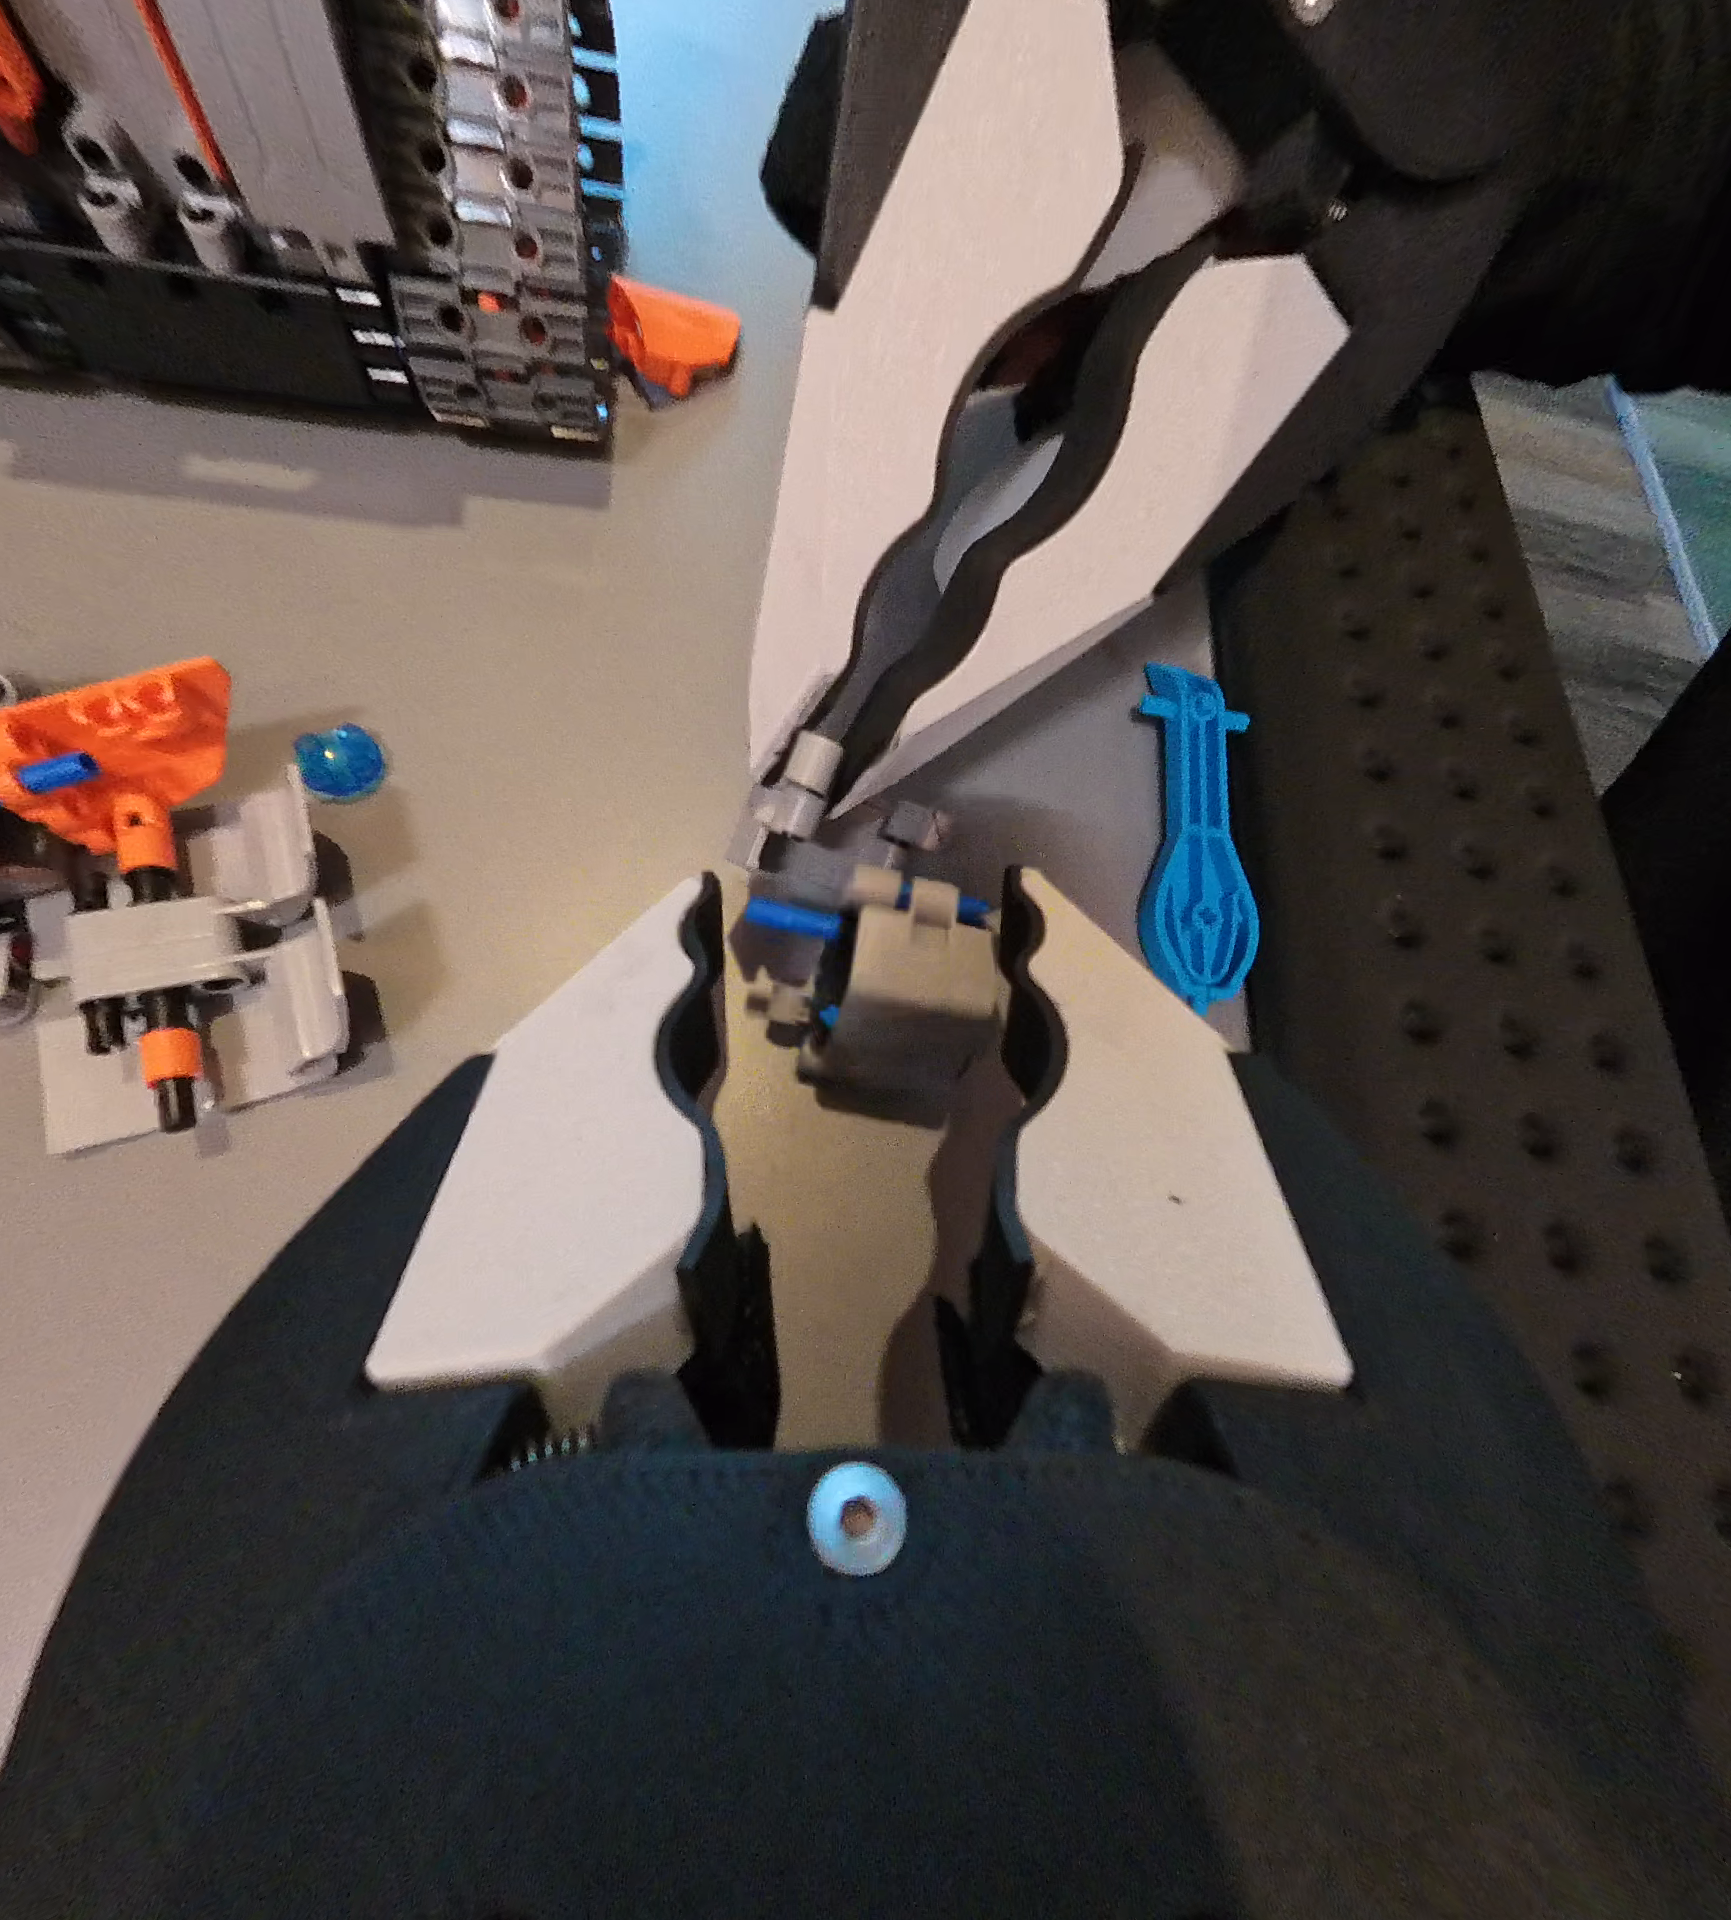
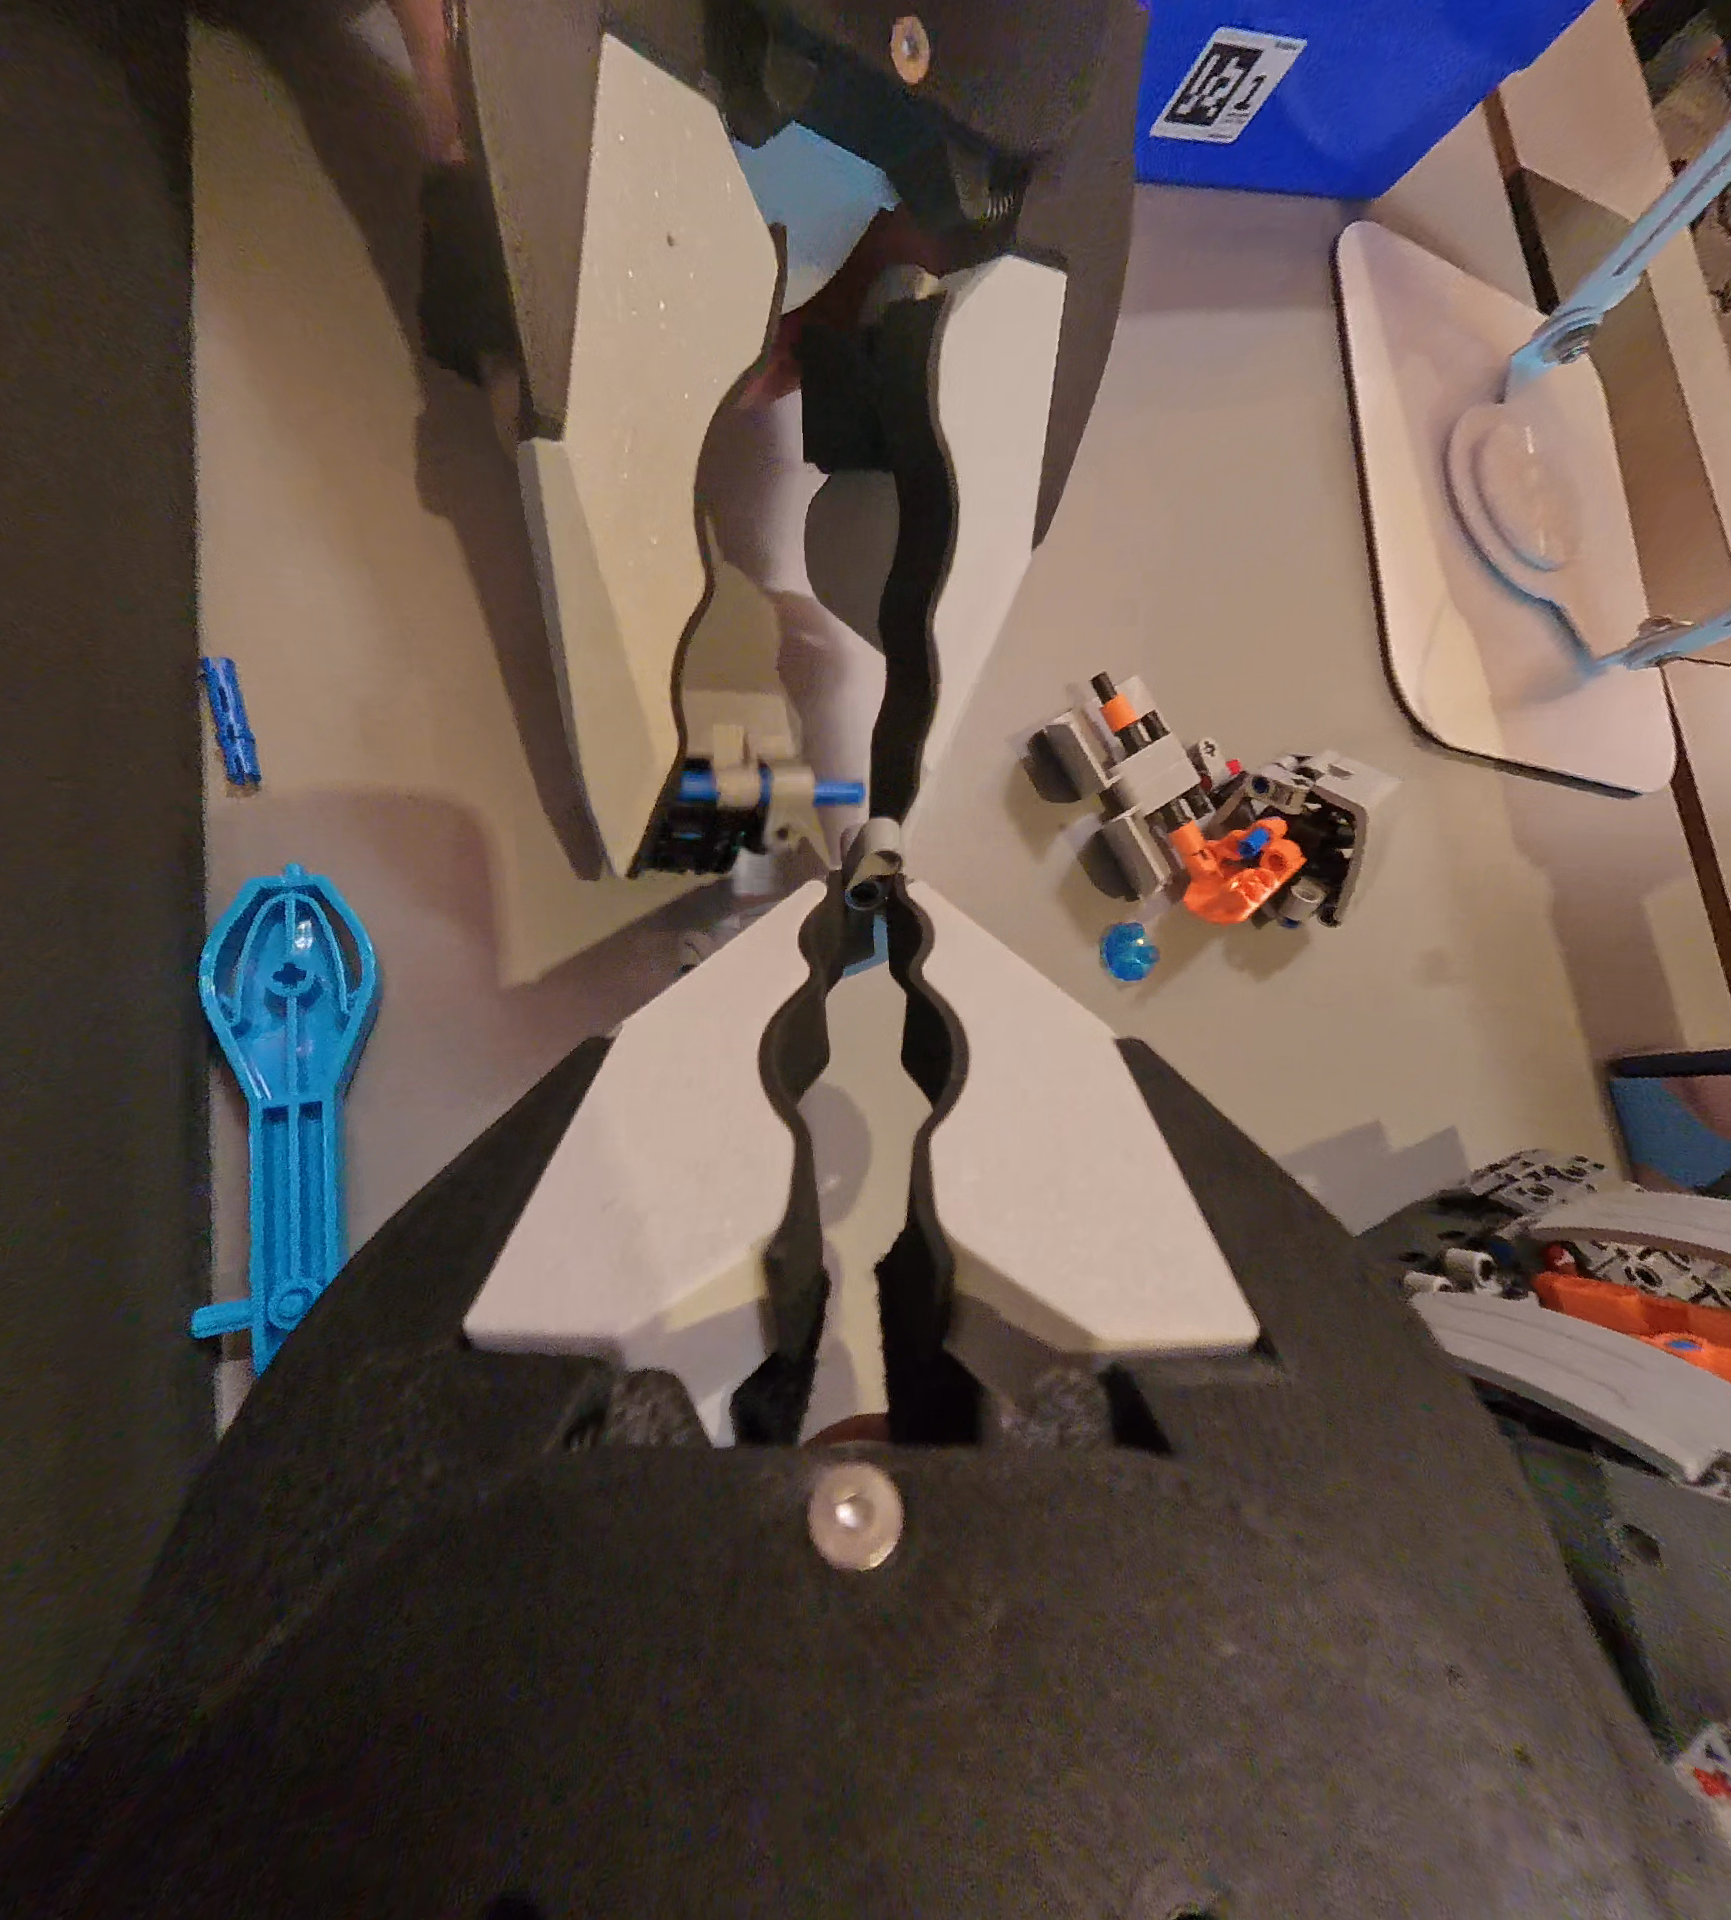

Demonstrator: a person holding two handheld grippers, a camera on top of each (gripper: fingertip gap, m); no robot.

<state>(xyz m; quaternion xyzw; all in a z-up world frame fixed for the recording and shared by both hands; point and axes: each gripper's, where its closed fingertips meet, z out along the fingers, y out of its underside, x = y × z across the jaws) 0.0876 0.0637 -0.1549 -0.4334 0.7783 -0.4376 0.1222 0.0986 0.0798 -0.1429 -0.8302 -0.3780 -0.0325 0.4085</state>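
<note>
Grey and blue, a small brick assembly (image 1: 882, 956) sits on the desk (image 1: 549, 644) between the left gripper (image 1: 856, 935)'s spread fingers, touching the right one. The right gripper (image 2: 866, 894) pinches a grey connector (image 2: 873, 847) at its end. A blue separator tool (image 1: 1193, 852) lies lengthwise by the desk's perforated black edge (image 1: 1463, 935).

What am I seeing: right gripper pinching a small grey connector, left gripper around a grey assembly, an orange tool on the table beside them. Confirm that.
One thing is wrong: the tool beside them is blue, not orange, as the right wrist view shows. The rest holds: the right gripper pinches a small grey connector, and the left gripper sits around a grey assembly.
</note>
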